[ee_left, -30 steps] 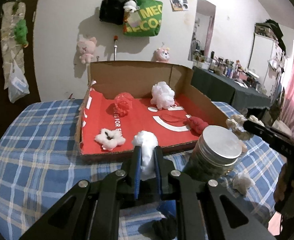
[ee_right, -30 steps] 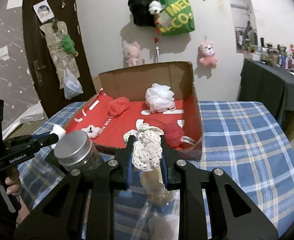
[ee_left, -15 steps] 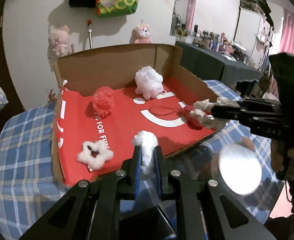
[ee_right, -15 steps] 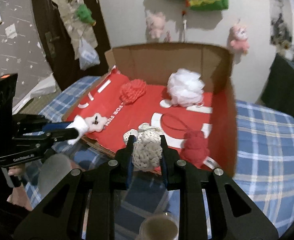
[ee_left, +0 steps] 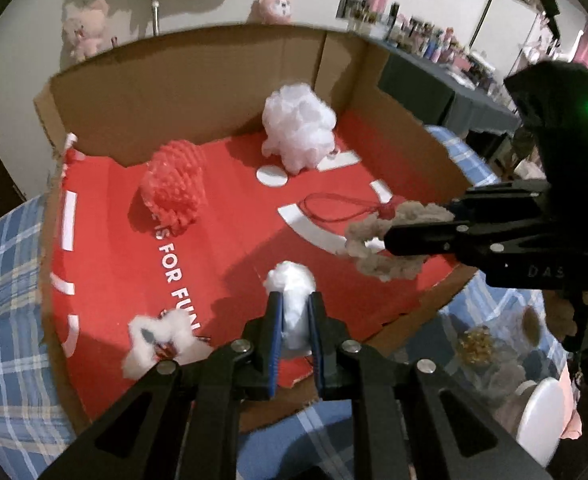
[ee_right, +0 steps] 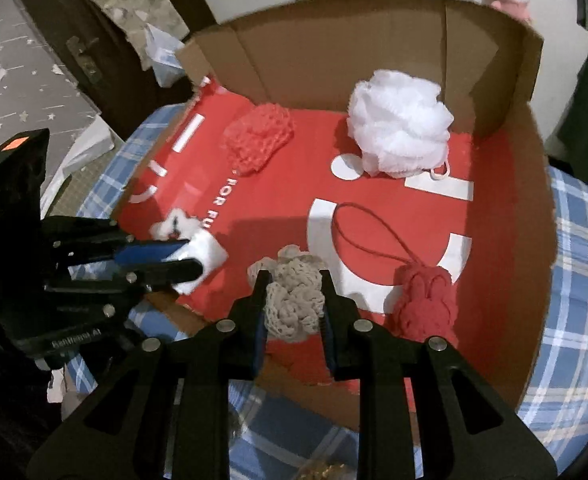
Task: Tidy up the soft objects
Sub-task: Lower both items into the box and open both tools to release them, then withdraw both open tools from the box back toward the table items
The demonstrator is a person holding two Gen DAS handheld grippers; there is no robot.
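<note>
Both loads carried over the cardboard box (ee_right: 534,208).
Left gripper (ee_left: 294,312) fingers pinch white fluff (ee_left: 291,284); right gripper (ee_right: 294,300) fingers clamp the beige knit (ee_right: 294,296). Risk: yarn snagging at release.

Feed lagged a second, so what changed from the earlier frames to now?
Both grippers moved forward over the cardboard box: the left gripper carrying its white fluffy piece, the right gripper its beige crocheted piece. Both grips stayed shut; nothing released. Items in the box stayed put.
</note>
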